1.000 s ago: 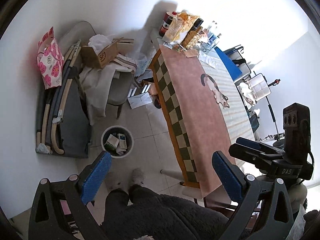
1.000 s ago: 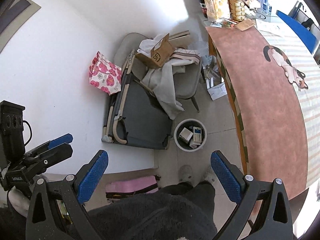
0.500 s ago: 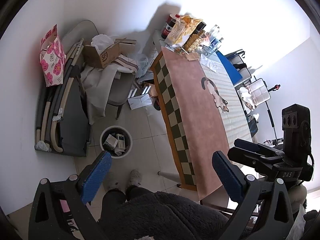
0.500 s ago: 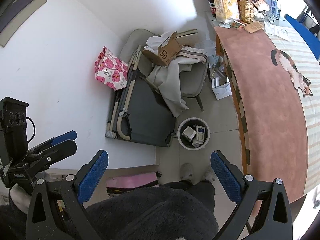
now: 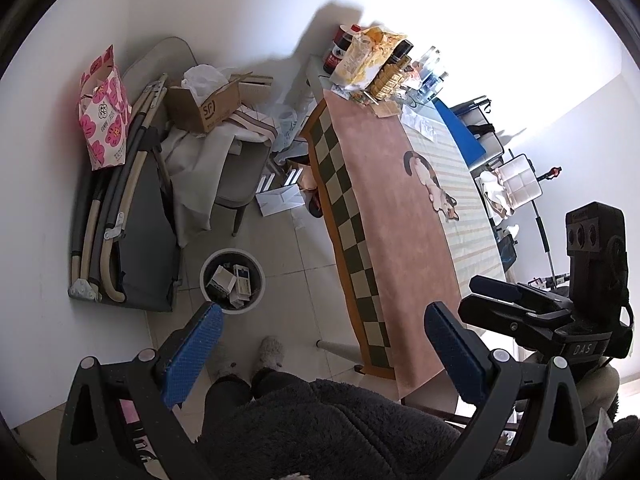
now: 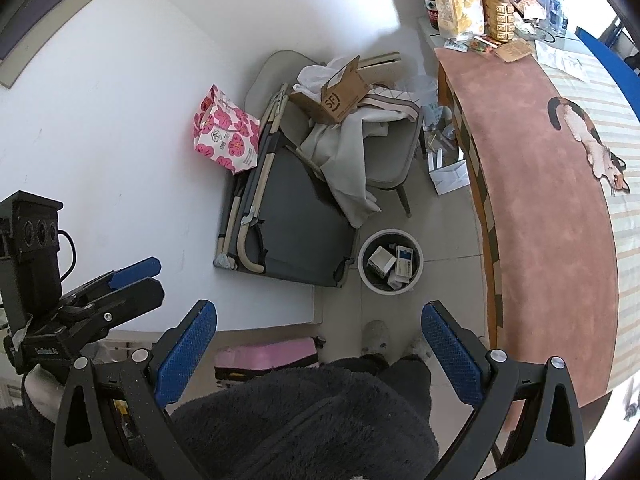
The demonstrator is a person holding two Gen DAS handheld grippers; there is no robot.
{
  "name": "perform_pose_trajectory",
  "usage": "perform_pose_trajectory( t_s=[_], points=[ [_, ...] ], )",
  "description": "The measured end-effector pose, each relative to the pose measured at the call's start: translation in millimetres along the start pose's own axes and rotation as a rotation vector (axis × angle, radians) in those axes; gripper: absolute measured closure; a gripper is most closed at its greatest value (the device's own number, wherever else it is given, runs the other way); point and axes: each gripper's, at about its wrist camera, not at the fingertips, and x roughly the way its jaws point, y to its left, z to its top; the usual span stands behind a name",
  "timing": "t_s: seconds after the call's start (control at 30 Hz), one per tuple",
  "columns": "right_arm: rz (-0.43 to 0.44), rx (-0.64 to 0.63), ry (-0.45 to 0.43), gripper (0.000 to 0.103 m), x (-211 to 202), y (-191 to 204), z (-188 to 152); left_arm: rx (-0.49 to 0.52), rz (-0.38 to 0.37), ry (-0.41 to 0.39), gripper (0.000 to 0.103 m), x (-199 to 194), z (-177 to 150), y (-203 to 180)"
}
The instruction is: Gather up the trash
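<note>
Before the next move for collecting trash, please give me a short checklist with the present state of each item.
1. Left gripper open, holding nothing: ok.
2. Right gripper open, holding nothing: ok.
3. Round white trash bin upright on the tiled floor: ok.
4. Room left in the bin above the small cardboard boxes: ok.
5. Trash within reach: not ok; white papers lie far off, beside the grey chair.
6. Snack bags at the table's far end empty: cannot tell.

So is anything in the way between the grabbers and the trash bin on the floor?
Nothing visible blocks it. The left gripper and right gripper are both open and empty, held above the trash bin with only bare floor tile and the person's slippers below. The table stands off to one side.
</note>
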Motion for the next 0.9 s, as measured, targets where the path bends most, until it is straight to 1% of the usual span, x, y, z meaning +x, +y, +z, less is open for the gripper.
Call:
perform_pose_trajectory(
  t_s=[0.23, 0.9],
  points=[
    [0.005, 0.000, 0.012, 0.000, 1.4, 2.6, -3.6, 0.003, -0.004, 0.002, 0.000, 0.2, -3.6, -0.8],
    [0.019, -0.002, 0.007, 0.000, -1.5, 5.6, -6.4, -0.003, -0.008, -0.006, 0.000, -2.9, -8.7, -4.2]
  ],
)
